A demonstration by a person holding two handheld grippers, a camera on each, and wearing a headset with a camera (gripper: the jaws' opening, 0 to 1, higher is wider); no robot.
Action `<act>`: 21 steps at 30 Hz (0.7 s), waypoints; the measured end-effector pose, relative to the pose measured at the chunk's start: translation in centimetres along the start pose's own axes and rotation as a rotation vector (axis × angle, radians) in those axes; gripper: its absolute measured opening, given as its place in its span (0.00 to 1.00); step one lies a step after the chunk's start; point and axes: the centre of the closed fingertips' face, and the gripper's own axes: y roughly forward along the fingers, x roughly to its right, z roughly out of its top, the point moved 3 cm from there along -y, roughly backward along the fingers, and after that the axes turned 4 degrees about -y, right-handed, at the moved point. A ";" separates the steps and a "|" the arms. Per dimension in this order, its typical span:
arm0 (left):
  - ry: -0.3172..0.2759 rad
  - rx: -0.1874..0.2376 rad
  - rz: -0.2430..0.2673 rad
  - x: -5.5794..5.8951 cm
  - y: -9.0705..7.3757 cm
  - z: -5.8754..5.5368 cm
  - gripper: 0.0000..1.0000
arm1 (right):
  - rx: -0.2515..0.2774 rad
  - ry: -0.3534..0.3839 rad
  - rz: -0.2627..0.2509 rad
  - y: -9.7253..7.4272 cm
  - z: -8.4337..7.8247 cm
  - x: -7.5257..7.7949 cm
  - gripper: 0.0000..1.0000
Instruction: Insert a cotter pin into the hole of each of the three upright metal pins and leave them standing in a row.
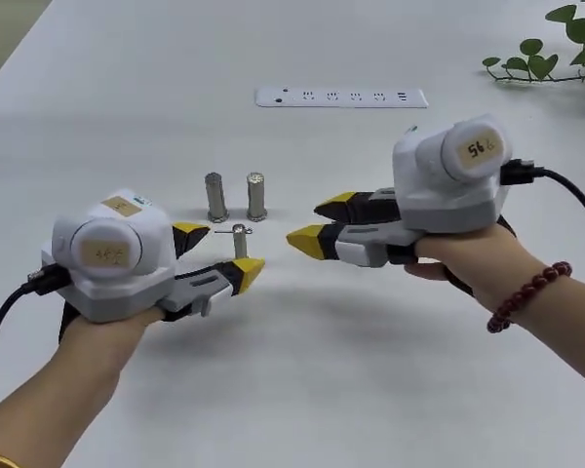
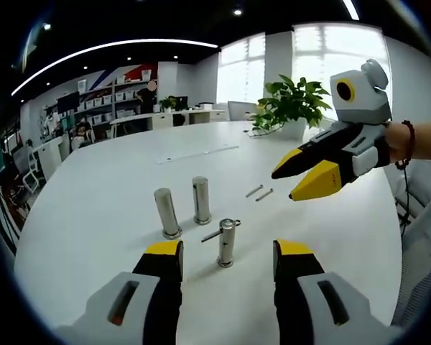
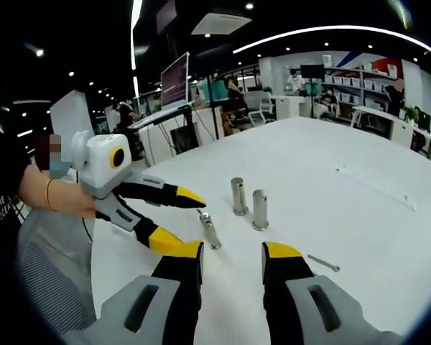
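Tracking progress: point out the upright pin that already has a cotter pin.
The lone front pin; a cotter pin sticks sideways from its head. The two pins behind it are bare.

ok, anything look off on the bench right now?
Nothing is tipped, spilled or damaged. One oddity: the front pin, with a cotter pin through it, stands forward of the bare pins, between the open jaws of the left gripper. So there is no row yet. Two loose cotter pins lie nearby.
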 end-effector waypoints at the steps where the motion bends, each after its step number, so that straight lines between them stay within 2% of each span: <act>1: -0.001 0.003 0.000 0.0 -0.1 0.1 0.51 | 0.005 0.002 -0.004 0.1 0.1 0.1 0.28; 8: 0.013 0.020 0.013 0.2 -1.4 0.9 0.56 | 0.059 -0.005 -0.032 1.3 1.2 1.2 0.24; 14: 0.007 0.033 0.015 0.3 -2.4 1.4 0.62 | 0.078 0.005 -0.046 2.8 1.6 2.0 0.25; 18: 0.019 0.033 0.014 0.6 -3.0 1.5 0.67 | 0.091 -0.001 -0.075 3.6 1.7 2.4 0.30; 21: 0.024 0.028 0.013 0.9 -3.4 1.4 0.70 | 0.101 0.006 -0.077 4.4 1.8 2.8 0.28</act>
